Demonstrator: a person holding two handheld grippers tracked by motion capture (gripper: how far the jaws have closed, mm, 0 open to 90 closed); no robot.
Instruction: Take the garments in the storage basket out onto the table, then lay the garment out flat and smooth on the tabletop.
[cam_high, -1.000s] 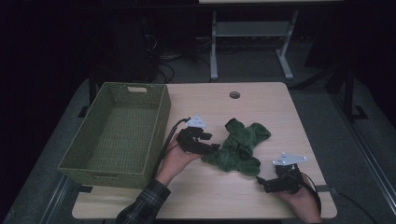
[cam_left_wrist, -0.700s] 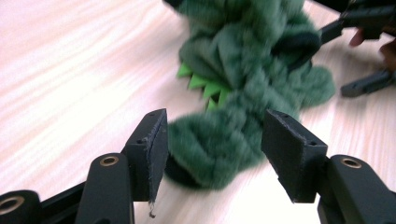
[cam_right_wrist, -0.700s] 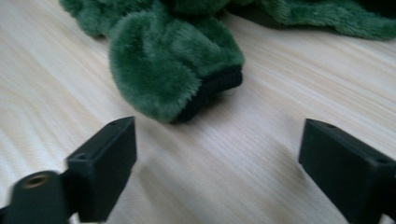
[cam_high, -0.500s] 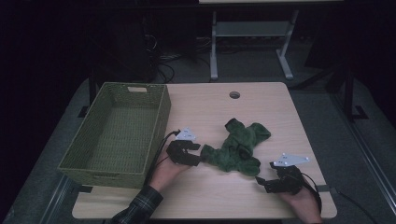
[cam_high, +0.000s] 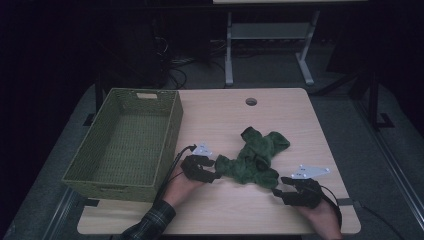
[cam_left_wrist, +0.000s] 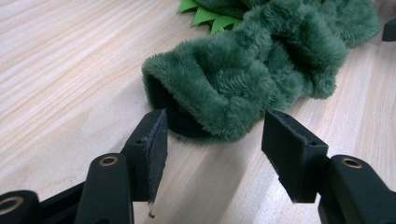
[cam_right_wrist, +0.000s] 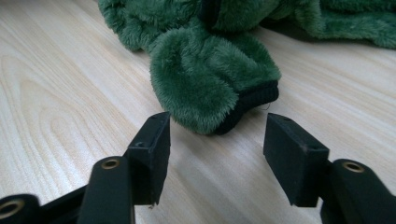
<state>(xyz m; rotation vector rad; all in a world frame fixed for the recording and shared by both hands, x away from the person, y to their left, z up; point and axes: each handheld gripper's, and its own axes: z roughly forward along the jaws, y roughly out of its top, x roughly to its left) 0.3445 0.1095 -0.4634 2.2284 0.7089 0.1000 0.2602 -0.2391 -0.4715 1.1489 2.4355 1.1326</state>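
Observation:
A fuzzy green garment (cam_high: 255, 157) lies crumpled on the wooden table (cam_high: 225, 115). My left gripper (cam_high: 216, 175) is low at its left end and open. In the left gripper view the jaws (cam_left_wrist: 215, 140) flank a sleeve end of the garment (cam_left_wrist: 243, 79), and the pads do not press on it. My right gripper (cam_high: 277, 186) sits at the garment's near right end. Its jaws (cam_right_wrist: 217, 144) have just been closing, and the black-edged cuff of the garment (cam_right_wrist: 210, 84) lies at their tips, untouched.
A green woven basket (cam_high: 110, 187) stands at the table's left side, close to my left hand and its cable. A round cable hole (cam_high: 251, 101) is in the table's far part. A metal stand's legs (cam_high: 230, 55) are on the floor behind.
My left gripper has come down and toward the near edge, settling at the garment's left end. The right hand has stayed in place. The garment has not moved.

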